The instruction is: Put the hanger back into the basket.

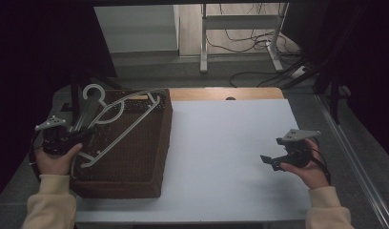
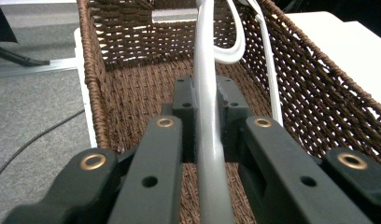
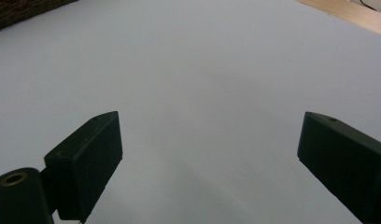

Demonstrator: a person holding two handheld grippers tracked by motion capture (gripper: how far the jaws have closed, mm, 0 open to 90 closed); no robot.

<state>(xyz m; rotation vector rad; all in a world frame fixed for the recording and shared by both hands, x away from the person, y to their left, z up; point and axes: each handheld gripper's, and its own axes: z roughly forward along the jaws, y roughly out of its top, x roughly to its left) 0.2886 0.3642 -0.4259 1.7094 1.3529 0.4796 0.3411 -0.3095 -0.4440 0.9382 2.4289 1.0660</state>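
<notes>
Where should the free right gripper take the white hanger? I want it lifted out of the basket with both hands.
Take the hanger's long straight bar near its far end, toward the basket's back right corner. It sticks up above the rim there, so nothing crowds it. Come from the white table side, right gripper open across the bar. The left gripper holds the other end.

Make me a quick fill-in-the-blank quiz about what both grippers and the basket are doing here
1. The left gripper is shut on a white ____.
2. The brown wicker basket sits on the table's ____ side in the high view.
3. The right gripper hovers with its fingers ____ over the white tabletop.

Missing words: hanger; left; open
</notes>
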